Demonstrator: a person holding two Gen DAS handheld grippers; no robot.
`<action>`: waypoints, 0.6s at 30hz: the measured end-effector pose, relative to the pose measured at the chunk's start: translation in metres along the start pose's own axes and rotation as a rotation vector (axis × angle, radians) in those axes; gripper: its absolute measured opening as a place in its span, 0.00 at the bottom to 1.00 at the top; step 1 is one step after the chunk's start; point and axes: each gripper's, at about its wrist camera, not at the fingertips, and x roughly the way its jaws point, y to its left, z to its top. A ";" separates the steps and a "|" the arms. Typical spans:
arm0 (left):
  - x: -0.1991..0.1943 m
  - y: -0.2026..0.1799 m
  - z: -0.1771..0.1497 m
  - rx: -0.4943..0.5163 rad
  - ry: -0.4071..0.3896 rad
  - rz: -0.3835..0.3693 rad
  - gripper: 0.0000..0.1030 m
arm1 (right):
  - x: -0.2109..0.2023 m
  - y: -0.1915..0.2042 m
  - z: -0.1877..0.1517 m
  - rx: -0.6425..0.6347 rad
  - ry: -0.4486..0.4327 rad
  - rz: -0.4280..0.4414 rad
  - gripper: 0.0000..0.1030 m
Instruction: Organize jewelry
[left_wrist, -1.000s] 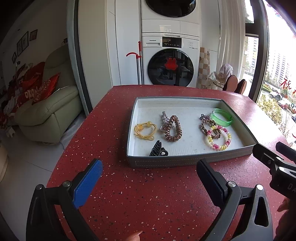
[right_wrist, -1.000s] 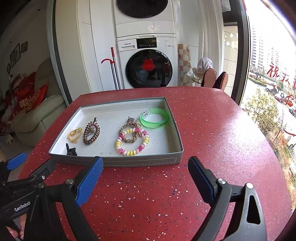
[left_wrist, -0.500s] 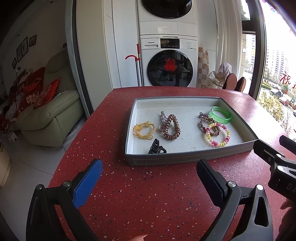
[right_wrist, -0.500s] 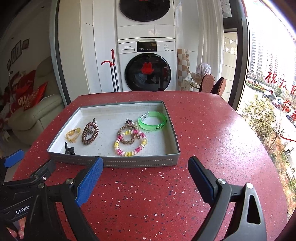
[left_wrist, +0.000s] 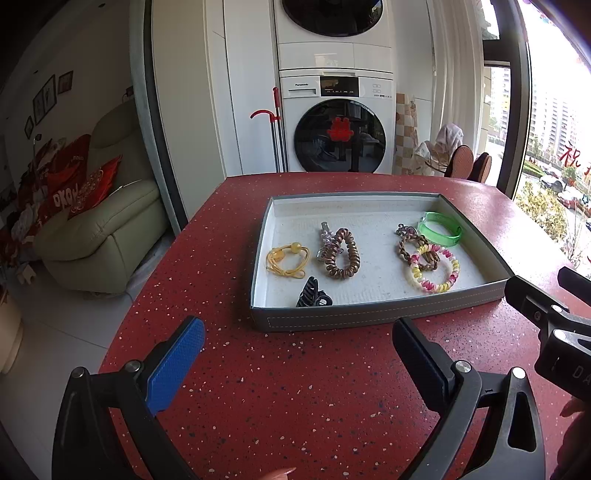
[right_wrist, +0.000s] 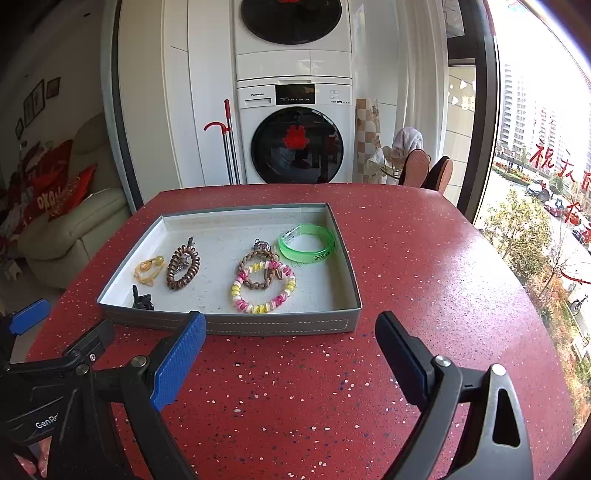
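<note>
Six accessories lie in the shallow grey rectangular tray (left_wrist: 373, 317) with its white lining, which sits on the red speckled desk (left_wrist: 295, 387) at the centre of both views. In the left wrist view we read them from left to right: a yellow elastic hair tie with a bead (left_wrist: 286, 258), a black claw hair clip (left_wrist: 312, 295) against the near wall, a brown spiral coil hair tie (left_wrist: 341, 254) touching a small silvery clip at its upper left, a brown braided bracelet (left_wrist: 413, 251), a pink, yellow and white spiral coil hair tie (left_wrist: 436, 271) overlapping the braided bracelet, and a translucent green plastic bangle (left_wrist: 439, 229) in the tray's far right corner. In the right wrist view we find the same green bangle (right_wrist: 306, 243) and the multicoloured coil (right_wrist: 264, 288) in the right half of the tray (right_wrist: 280, 325).

We see the left tool (left_wrist: 295, 350) in the lower part of its frame, its blue-padded and black fingers spread wide apart and holding nothing, just short of the tray's near wall. The right tool (right_wrist: 290, 349) is likewise spread wide and empty, above bare desk (right_wrist: 424, 258) near the tray's near right corner. Each tool also appears at the lower edge of the other's view.
</note>
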 end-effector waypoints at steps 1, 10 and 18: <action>0.000 0.000 0.000 0.001 0.000 0.000 1.00 | -0.001 0.001 0.000 -0.001 -0.001 0.000 0.92; 0.000 0.000 0.000 -0.001 0.000 0.001 1.00 | -0.002 0.002 0.001 -0.003 0.002 0.006 0.92; -0.001 0.001 0.000 -0.001 0.000 -0.004 1.00 | -0.002 0.003 0.001 -0.004 0.002 0.007 0.92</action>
